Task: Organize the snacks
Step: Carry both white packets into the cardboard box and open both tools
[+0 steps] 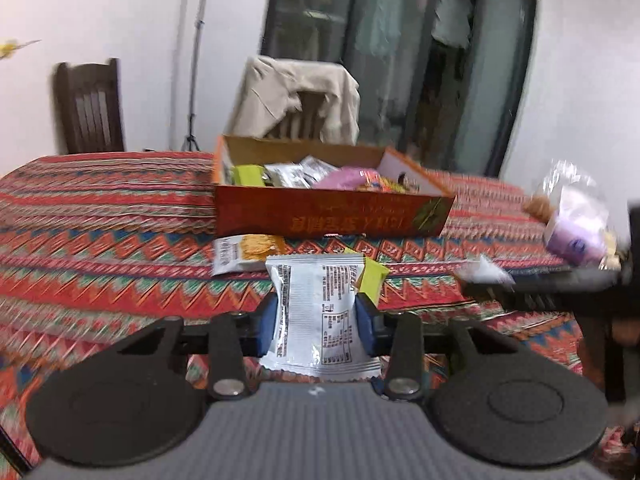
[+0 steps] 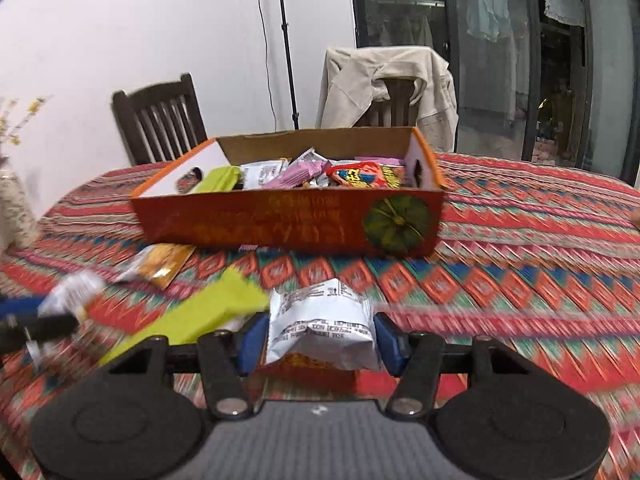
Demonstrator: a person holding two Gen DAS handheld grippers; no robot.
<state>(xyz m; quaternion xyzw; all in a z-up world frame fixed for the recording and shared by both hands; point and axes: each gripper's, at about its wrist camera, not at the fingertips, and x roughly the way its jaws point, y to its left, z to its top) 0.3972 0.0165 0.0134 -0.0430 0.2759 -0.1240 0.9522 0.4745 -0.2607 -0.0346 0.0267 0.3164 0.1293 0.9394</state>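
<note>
While each tool clamps a white packet, both face the box.

Box ahead, loose packets before it, right side seemingly open

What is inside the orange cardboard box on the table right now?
The orange cardboard box holds loose snack packets: a lime-green one, a pink one, a red-and-yellow one. Anything beneath them is covered.

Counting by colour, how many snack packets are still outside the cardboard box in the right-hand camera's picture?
White packets: 2
Lime-green packet: 1
Orange packet: 1
Total: 4
</note>
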